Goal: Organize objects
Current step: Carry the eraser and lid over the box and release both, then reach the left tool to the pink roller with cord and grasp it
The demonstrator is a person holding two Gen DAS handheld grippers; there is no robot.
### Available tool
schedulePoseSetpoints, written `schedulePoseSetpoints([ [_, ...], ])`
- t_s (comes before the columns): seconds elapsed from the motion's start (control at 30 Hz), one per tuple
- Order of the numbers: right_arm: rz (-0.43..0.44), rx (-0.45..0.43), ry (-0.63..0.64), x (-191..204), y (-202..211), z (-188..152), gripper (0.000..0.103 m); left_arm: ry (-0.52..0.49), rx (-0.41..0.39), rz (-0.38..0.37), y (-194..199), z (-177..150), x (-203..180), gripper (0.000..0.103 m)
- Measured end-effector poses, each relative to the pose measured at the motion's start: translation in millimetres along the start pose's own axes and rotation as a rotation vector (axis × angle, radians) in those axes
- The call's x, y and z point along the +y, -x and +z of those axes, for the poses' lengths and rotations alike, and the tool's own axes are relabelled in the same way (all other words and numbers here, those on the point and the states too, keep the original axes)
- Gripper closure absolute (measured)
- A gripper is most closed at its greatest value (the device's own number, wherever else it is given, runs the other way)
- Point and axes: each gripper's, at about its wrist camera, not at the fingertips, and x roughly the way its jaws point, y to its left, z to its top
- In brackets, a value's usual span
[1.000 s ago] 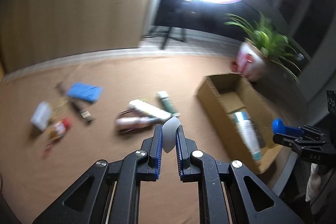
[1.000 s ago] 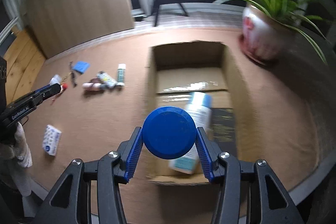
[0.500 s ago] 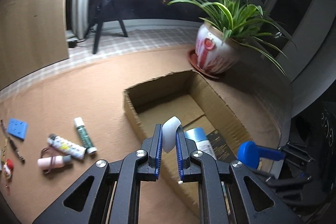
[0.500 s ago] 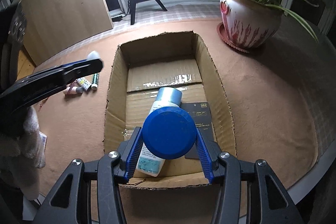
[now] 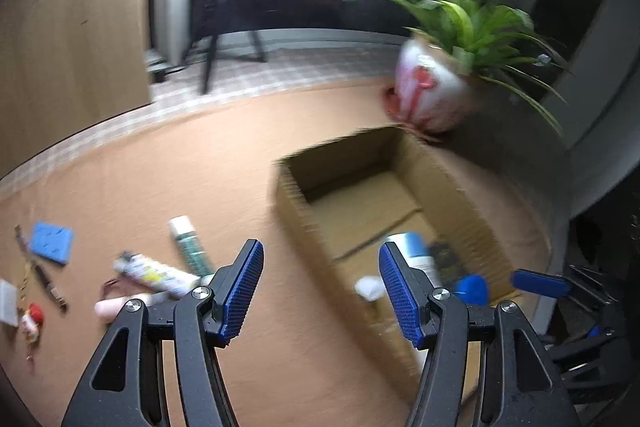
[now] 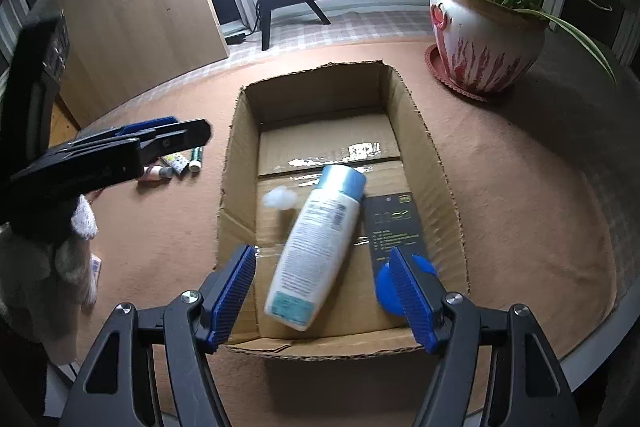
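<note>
At the bottom of the right wrist view the right claw point(image 6: 322, 291) stands wide with nothing between its blue pads. Just behind its right finger, low right in the frame, a round blue lid point(image 6: 390, 287) shows, half hidden by the pad and blurred; whether it rests on the box floor cannot be told. The cardboard box point(image 6: 438, 163) fills the centre of the frame, open-topped on the brown tabletop point(image 6: 520, 195). In it a white bottle with a blue cap point(image 6: 316, 247) lies tilted, a black card point(image 6: 394, 227) lies just to its right, and a small white blurred piece point(image 6: 279, 197) shows to its upper left.

In the left wrist view the left claw point(image 5: 321, 287) is also spread wide and holds nothing. Between its fingers the white piece shows smeared near the box's near corner. At lower left several tubes point(image 5: 160, 273) lie close together, a blue pad point(image 5: 52, 242) further left, all soft with blur; small items at the left edge are cut off. At upper right stands a potted plant point(image 5: 436, 95).
</note>
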Motion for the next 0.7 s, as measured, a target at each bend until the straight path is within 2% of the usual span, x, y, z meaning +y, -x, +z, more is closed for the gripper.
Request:
schedulePoseSetpoints([
  [0.2, 0.038, 0.006, -0.016, 6.8, -3.5, -0.5, 0.037, 0.109, 0.048, 0.116, 6.4, -2.2, 73.7, 0.039],
  [0.33, 0.052, 0.018, -0.023, 12.3, -8.9, -0.7, 0.037, 0.187, 0.094, 0.158, 2.5, -4.6, 121.5, 0.04],
  [0.43, 0.066, 0.022, -0.019, 18.9, -11.0, -0.3, 0.037, 0.248, 0.121, 0.176, -2.5, -9.8, 150.9, 0.047],
  [0.53, 0.074, 0.023, -0.007, 25.8, -11.2, 0.7, 0.037, 0.281, 0.144, 0.172, -9.1, -13.1, 168.2, 0.048],
  [0.7, 0.078, 0.021, 0.01, 35.5, -10.1, 0.8, 0.037, 0.276, 0.172, 0.18, -17.6, -15.3, 170.1, 0.048],
])
